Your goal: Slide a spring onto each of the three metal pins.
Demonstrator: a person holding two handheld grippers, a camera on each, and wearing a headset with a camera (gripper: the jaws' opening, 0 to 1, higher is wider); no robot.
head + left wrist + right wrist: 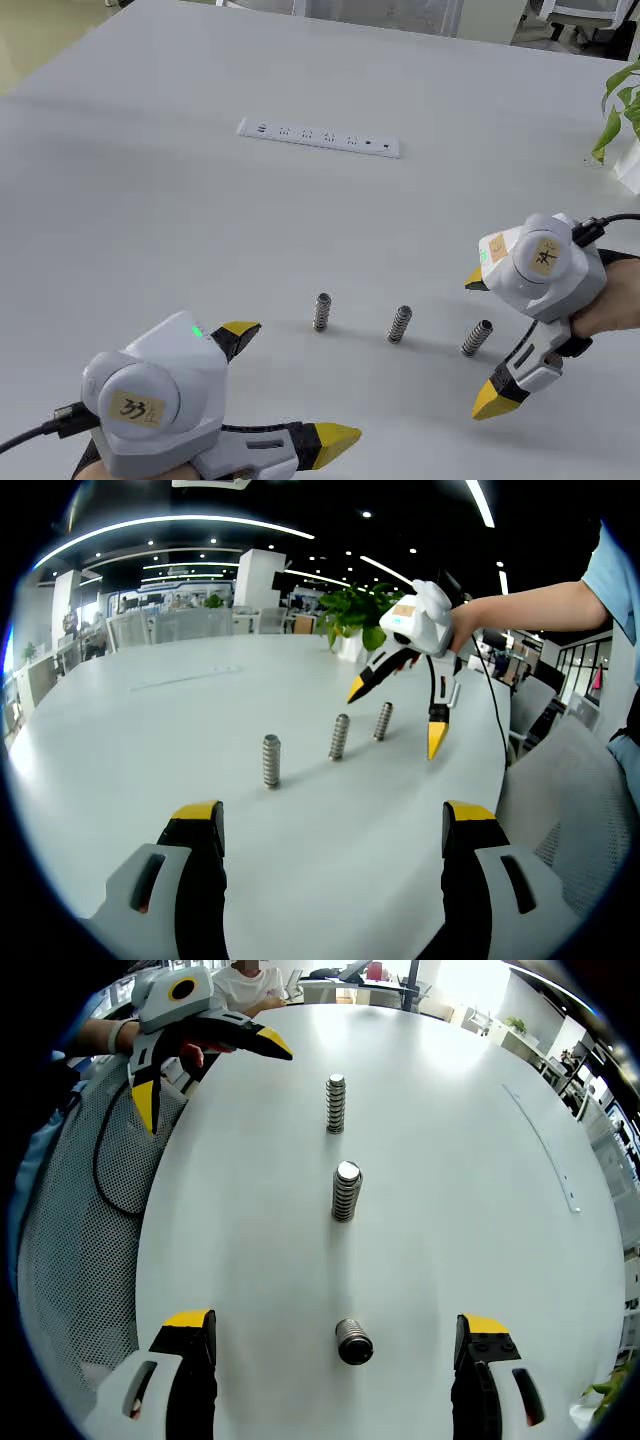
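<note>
Three coil springs stand upright in a row on the grey table (150, 220): left spring (322, 312), middle spring (400, 324), right spring (477, 338). From above, in the right gripper view, a round metal pin head shows inside each: (354, 1342), (346, 1191), (336, 1103). My right gripper (484, 340) hangs open over the right spring, which lies between its jaws (337, 1322). My left gripper (290, 385) is open and empty near the table's front edge, short of the left spring (271, 760).
A white power strip (318, 137) lies farther back on the table. A potted plant (622, 105) stands at the right edge. A mesh chair (80, 1210) is beside the table, and office chairs stand at the far end.
</note>
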